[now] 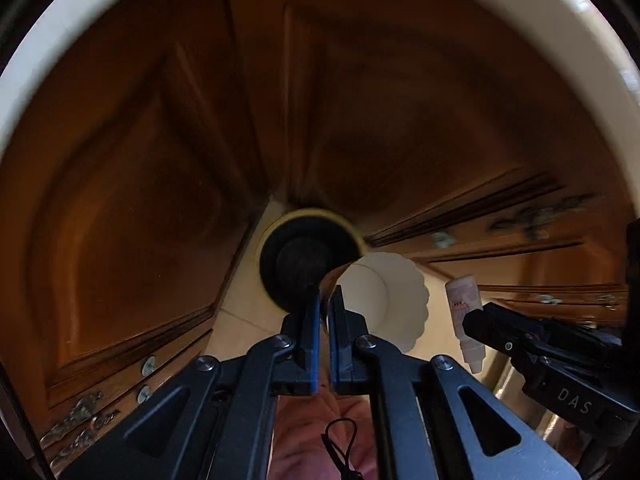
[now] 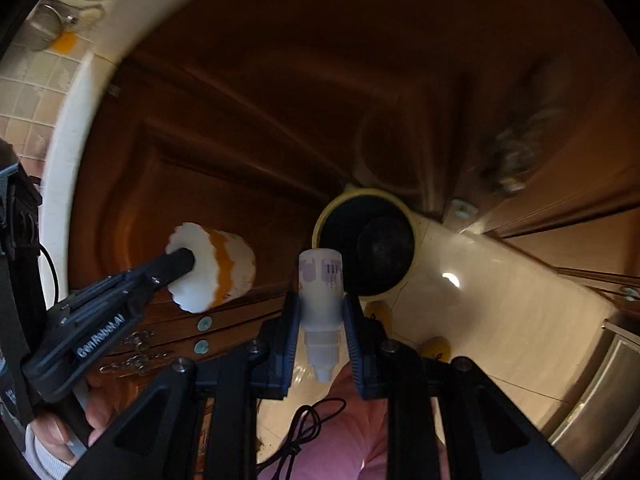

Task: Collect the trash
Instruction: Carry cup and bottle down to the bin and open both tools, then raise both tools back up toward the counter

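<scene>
My left gripper is shut on the rim of a white paper cup with orange bands; the cup also shows in the right wrist view, held out sideways. My right gripper is shut on a small white plastic bottle, cap end toward the camera; the bottle also shows in the left wrist view. Both grippers hang above a round bin with a yellow rim and black liner, which stands on the floor and shows in the right wrist view just beyond the bottle.
Brown wooden cabinet doors surround the bin on both sides. The pale tiled floor runs to the right. A steel appliance edge is at the lower right. A white counter edge curves along the left.
</scene>
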Demonstrator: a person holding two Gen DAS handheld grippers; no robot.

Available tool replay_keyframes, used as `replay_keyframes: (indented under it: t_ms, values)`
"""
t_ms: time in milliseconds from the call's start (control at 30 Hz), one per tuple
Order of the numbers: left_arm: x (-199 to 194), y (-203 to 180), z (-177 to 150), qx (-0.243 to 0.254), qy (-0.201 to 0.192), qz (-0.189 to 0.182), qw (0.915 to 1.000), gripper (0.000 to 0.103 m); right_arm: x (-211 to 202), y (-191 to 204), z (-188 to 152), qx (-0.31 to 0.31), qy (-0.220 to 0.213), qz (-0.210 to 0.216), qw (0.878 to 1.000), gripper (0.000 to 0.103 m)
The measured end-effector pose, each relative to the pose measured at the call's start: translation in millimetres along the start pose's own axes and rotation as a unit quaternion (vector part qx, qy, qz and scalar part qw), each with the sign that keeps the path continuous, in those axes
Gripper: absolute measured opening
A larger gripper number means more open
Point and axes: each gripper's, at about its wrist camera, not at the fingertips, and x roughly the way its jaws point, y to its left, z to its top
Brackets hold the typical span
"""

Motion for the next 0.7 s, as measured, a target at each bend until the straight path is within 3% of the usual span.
replay_keyframes:
  t_ms: [67, 167, 233, 333, 700]
  values:
    - [18.0, 3.2, 1.7, 0.005, 0.013, 0.013, 0.9998, 0.01, 20.7, 1.7, 7.8, 0.001, 0.007, 0.0, 1.0, 0.023]
    - [28.7, 6.0, 9.2, 0.01, 0.016, 0.025, 0.9995, 0.034, 40.4, 3.7, 17.9, 0.023, 0.018, 0.013, 0.999, 0.023]
    - [26.3, 5.5, 15.0, 0.011, 0.007, 0.04, 0.9991, 0.056, 43.8, 4.9, 22.4, 0.04, 0.014, 0.022, 0.999, 0.028]
    - [11.6, 8.0, 19.7, 0.011, -0.022, 0.062, 0.9978, 0.071, 37.1, 7.8, 26.3, 0.051, 0.0, 0.017, 0.999, 0.037]
    - [-46.9, 3.5, 26.9, 0.026, -0.05, 0.056, 0.9968, 0.075, -20.7, 15.4, 14.4, 0.03, -0.019, 0.005, 0.999, 0.038]
